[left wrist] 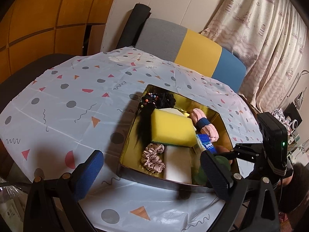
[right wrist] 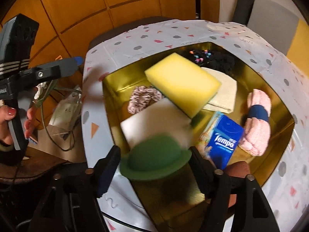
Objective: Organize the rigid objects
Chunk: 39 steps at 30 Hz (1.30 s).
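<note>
A gold-lined box (left wrist: 133,127) (right wrist: 115,81) sits on the patterned tablecloth. It holds a yellow sponge (left wrist: 171,127) (right wrist: 183,81), a white sponge (left wrist: 177,164) (right wrist: 154,121), a pink satin scrunchie (left wrist: 152,157) (right wrist: 144,98), a blue tissue pack (left wrist: 206,142) (right wrist: 225,139), pink rolled cloth (left wrist: 204,125) (right wrist: 258,121), black hair items (left wrist: 154,100) (right wrist: 212,58) and a cream cloth (right wrist: 222,92). My right gripper (right wrist: 154,166) has a green hat-shaped object (right wrist: 154,158) between its fingers above the box's near edge; it looks blurred. My left gripper (left wrist: 152,176) is open and empty at the box's near side.
The tablecloth (left wrist: 67,96) covers a round table. A grey, yellow and blue chair back (left wrist: 193,50) stands behind it. A curtain (left wrist: 260,29) hangs at the right. Wooden panels (right wrist: 96,9) and clutter (right wrist: 63,106) lie beyond the table's left edge.
</note>
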Each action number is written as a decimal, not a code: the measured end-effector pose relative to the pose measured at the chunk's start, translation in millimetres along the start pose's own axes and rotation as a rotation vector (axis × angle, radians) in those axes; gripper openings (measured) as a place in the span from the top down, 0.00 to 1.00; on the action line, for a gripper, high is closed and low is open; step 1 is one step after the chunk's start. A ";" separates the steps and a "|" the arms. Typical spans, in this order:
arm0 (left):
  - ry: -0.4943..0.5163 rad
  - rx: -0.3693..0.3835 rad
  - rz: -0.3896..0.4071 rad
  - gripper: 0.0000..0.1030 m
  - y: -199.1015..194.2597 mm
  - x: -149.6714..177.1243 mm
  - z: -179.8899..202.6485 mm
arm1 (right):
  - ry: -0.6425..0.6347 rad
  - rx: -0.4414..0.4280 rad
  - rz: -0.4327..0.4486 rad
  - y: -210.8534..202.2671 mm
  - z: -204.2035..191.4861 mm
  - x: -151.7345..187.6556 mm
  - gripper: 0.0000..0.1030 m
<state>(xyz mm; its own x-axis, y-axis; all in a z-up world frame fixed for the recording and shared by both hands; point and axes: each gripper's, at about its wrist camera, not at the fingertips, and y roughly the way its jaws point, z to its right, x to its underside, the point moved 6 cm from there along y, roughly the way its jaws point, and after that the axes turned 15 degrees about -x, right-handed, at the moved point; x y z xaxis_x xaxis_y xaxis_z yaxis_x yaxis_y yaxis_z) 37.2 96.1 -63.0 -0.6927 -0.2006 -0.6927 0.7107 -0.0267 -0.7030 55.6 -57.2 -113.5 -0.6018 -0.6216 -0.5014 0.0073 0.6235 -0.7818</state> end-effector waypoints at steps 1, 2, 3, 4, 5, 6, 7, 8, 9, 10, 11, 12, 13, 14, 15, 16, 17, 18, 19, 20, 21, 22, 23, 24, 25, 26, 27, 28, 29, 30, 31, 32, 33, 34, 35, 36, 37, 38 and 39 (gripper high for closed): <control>0.002 0.003 -0.001 0.01 0.1 0.7 0.3 | 0.012 0.000 -0.003 -1.3 2.5 1.7 0.30; 0.005 0.005 -0.002 0.01 0.7 1.2 0.8 | 0.024 0.021 -0.002 -4.2 6.7 4.3 0.30; 0.008 0.008 -0.003 0.01 0.7 1.6 1.6 | 0.031 0.046 -0.004 -6.4 10.1 6.6 0.30; 0.011 0.010 -0.004 0.01 1.0 2.2 3.0 | 0.041 0.067 -0.008 -7.7 14.3 7.9 0.30; 0.013 0.011 -0.005 0.01 1.1 3.0 5.0 | 0.060 0.089 -0.005 -11.5 19.4 12.9 0.30; 0.015 0.013 -0.008 0.01 1.5 3.5 6.7 | 0.078 0.106 0.004 -15.1 23.0 15.9 0.30; 0.018 0.017 -0.011 0.01 1.7 4.3 8.3 | 0.106 0.122 0.025 -20.9 26.9 20.0 0.30; 0.020 0.017 -0.011 0.01 2.2 4.6 9.9 | 0.130 0.124 0.054 -27.0 28.0 22.9 0.30; 0.022 0.016 -0.010 0.02 1.7 5.1 11.5 | 0.146 0.125 0.080 -32.3 27.3 24.1 0.30; 0.024 0.015 -0.006 0.02 0.9 5.3 13.5 | 0.155 0.136 0.106 -37.6 26.1 24.9 0.30; 0.025 0.012 -0.007 0.03 0.5 5.3 15.7 | 0.161 0.163 0.132 -42.8 23.7 25.9 0.30; 0.027 0.001 -0.011 0.05 0.0 5.6 18.1 | 0.174 0.186 0.162 -48.9 20.4 26.5 0.30; 0.030 -0.007 -0.007 0.07 -0.6 5.4 19.7 | 0.192 0.195 0.188 -52.9 17.8 26.5 0.30; 0.035 -0.020 -0.001 0.08 -1.3 5.0 21.6 | 0.214 0.210 0.224 -58.2 13.7 26.8 0.29; 0.043 -0.035 0.006 0.08 -2.3 4.5 23.9 | 0.224 0.226 0.244 -61.2 10.6 26.2 0.27; 0.056 -0.055 0.016 0.08 -3.5 4.1 27.1 | 0.236 0.249 0.262 -62.8 5.7 25.9 0.25; 0.063 -0.064 0.025 0.08 -4.8 3.8 29.3 | 0.239 0.263 0.270 -63.1 1.6 25.3 0.23; 0.067 -0.069 0.032 0.08 -6.2 3.9 30.3 | 0.239 0.288 0.279 -63.3 -4.1 24.4 0.23; 0.072 -0.077 0.041 0.08 -7.8 3.6 31.9 | 0.241 0.300 0.281 -62.6 -6.5 23.0 0.23; 0.075 -0.080 0.044 0.08 -8.6 3.1 32.5 | 0.246 0.319 0.282 -61.8 -10.2 22.8 0.23; 0.078 -0.083 0.044 0.08 -8.9 3.0 33.7 | 0.251 0.341 0.286 -60.6 -13.4 21.6 0.23; 0.082 -0.089 0.040 0.08 -8.6 3.1 33.8 | 0.261 0.355 0.289 -58.8 -15.3 21.1 0.22; 0.087 -0.097 0.035 0.08 -7.9 3.2 34.0 | 0.279 0.369 0.292 -57.5 -16.2 20.9 0.21; 0.090 -0.106 0.029 0.08 -7.0 3.4 33.5 | 0.302 0.384 0.298 -57.5 -17.3 21.1 0.19; 0.088 -0.121 0.021 0.08 -5.9 3.5 32.0 | 0.319 0.385 0.305 -57.6 -18.6 22.1 0.18; 0.085 -0.126 0.018 0.08 -5.3 3.7 30.7 | 0.336 0.382 0.311 -57.5 -19.9 22.4 0.15; 0.077 -0.130 0.013 0.08 -4.7 4.1 28.7 | 0.352 0.381 0.317 -57.0 -21.5 22.1 0.10; 0.065 -0.137 0.009 0.08 -4.5 4.1 26.1 | 0.363 0.390 0.321 -57.1 -22.8 22.4 0.08; 0.051 -0.145 0.006 0.08 -4.7 4.1 22.9 | 0.369 0.400 0.323 -56.9 -23.9 23.1 0.06; 0.045 -0.151 0.003 0.08 -4.8 4.1 21.6 | 0.378 0.417 0.323 -57.3 -24.7 23.1 0.05; 0.042 -0.163 -0.001 0.08 -4.8 3.8 19.9 | 0.384 0.422 0.324 -57.4 -25.8 24.3 0.04; 0.042 -0.174 -0.002 0.08 -5.2 3.9 19.0 | 0.397 0.429 0.326 -57.7 -26.0 24.5 0.02; 0.045 -0.185 0.000 0.08 -5.8 3.6 18.3 | 0.406 0.434 0.328 -57.7 -25.9 25.0 0.00; 0.050 -0.200 0.006 0.08 -7.2 3.2 17.9 | 0.414 0.440 0.331 -58.1 -25.7 25.4 0.00; 0.057 -0.215 0.015 0.08 -9.3 2.6 18.1 | 0.423 0.447 0.334 -58.7 -25.4 25.3 0.00; 0.063 -0.224 0.022 0.08 -10.9 2.2 18.4 | 0.431 0.453 0.338 -59.7 -25.0 25.3 0.00; 0.074 -0.235 0.029 0.08 -12.9 1.4 19.6 | 0.442 0.461 0.343 -60.9 -24.3 25.5 0.00; 0.087 -0.243 0.033 0.08 -14.4 0.6 21.0 | 0.449 0.466 0.347 -61.9 -23.6 25.4 0.00; 0.105 -0.250 0.041 0.08 -16.9 0.0 23.6 | 0.459 0.471 0.355 -63.6 -23.3 25.3 0.00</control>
<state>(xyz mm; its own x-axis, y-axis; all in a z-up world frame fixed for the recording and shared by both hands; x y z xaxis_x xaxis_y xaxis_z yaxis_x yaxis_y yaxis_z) 28.1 73.4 -47.3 -0.6822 -0.0937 -0.7251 0.6951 0.2244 -0.6830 21.3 -101.6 -67.9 -0.7713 -0.0961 -0.6292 0.5430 0.4165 -0.7292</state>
